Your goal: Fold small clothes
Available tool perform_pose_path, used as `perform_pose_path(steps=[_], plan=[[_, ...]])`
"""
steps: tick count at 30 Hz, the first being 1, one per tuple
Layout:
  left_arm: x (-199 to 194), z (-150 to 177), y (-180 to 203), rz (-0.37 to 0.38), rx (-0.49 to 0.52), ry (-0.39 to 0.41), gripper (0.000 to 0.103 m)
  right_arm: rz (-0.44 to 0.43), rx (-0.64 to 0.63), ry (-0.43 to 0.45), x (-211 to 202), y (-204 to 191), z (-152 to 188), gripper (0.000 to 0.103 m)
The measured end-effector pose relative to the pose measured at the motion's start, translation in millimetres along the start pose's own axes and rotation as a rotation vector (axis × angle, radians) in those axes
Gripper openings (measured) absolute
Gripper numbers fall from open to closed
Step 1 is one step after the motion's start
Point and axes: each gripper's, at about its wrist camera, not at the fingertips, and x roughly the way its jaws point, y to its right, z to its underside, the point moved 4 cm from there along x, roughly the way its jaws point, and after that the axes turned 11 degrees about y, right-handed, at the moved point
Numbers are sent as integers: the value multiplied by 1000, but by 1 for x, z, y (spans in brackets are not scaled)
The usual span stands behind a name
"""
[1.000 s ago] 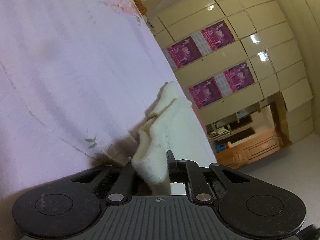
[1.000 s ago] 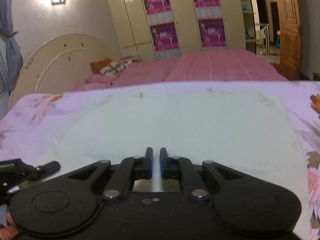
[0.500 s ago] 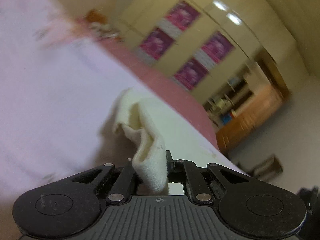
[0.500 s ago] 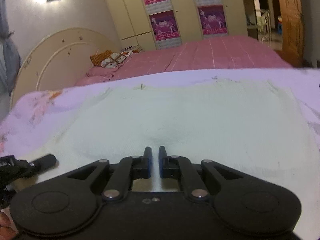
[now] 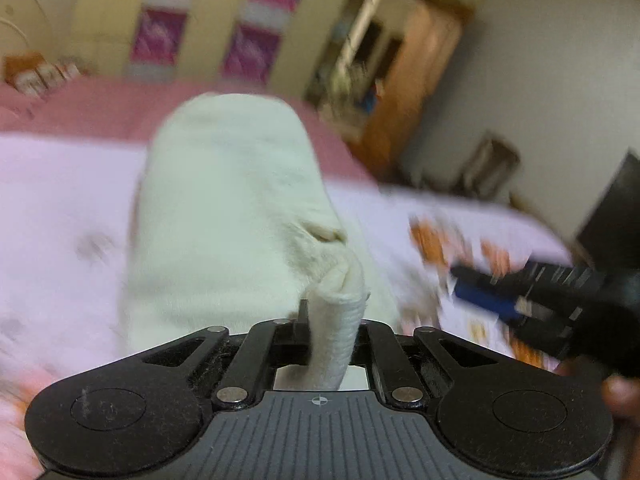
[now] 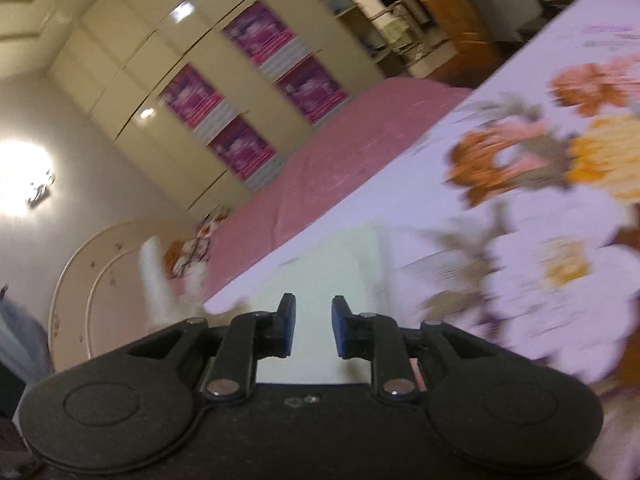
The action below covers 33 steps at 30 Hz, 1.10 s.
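Right claw [image 5: 520,300] — a blur at frame edge

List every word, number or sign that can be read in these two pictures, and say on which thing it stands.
No text can be read.
Purple posters on the wardrobe: any print is too blurred.
Left gripper body: only a small crosshair mark, no letters.
Floral sheet: flowers only.

A bed [image 6: 500,280] covered with a pale lilac sheet [image 5: 60,200] printed with orange and yellow flowers carries a cream garment [image 5: 228,216], which lies on the sheet near its far edge.
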Motion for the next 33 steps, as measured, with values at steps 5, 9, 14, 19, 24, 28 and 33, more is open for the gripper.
perform_pose_path(steps=[5, 9, 14, 19, 24, 28, 33], plan=[[-35, 0, 25, 115, 0, 10, 62, 16, 2, -4, -9, 19, -2, 29], [-58, -33, -41, 13, -87, 98, 61, -52, 14, -41, -3, 13, 5, 34], [-43, -36, -115, -139, -118, 38, 61, -117, -53, -118, 23, -20, 31, 34], [-37, -11, -125, -124, -96, -15, 61, -72, -107, -153, 48, -26, 42, 41], [-43, -8, -118, -127, -72, -9, 61, -87, -105, -209, 60, -26, 52, 45], [-31, -7, -115, -117, -62, -15, 61, -90, -104, -190, 60, -30, 53, 41], [-20, -17, -125, -131, -107, 58, 61, -90, -96, -204, 68, -33, 55, 39]])
